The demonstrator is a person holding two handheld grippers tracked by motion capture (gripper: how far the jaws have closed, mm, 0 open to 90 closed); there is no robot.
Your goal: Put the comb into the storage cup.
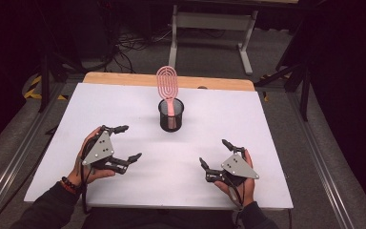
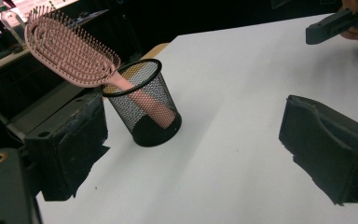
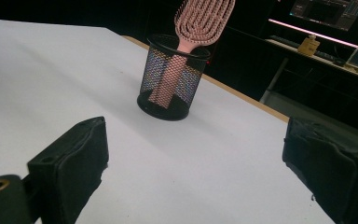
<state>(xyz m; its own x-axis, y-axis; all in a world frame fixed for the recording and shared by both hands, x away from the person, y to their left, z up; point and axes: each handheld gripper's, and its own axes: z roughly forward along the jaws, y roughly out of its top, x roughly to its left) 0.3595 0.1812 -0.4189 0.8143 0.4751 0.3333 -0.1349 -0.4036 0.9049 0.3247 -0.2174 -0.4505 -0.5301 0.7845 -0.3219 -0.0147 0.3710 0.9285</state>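
Upright, pink hairbrush [image 1: 168, 86] stands handle-down inside black mesh cup [image 1: 171, 116].

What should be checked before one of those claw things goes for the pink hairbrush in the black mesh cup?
1. Left gripper open: ok, jaws stand wide apart with nothing between them.
2. Right gripper open: ok, jaws apart and empty.
3. Pink hairbrush reachable: ok, handle down in the cup, bristled head sticking out above the rim.
4. Black mesh cup standing upright: ok, base flat on the white tabletop.
5. Path from both grippers to the cup: ok, bare tabletop lies between.
6. Brush loose in the cup: cannot tell; it leans against the rim, and the cup might lift along with it.
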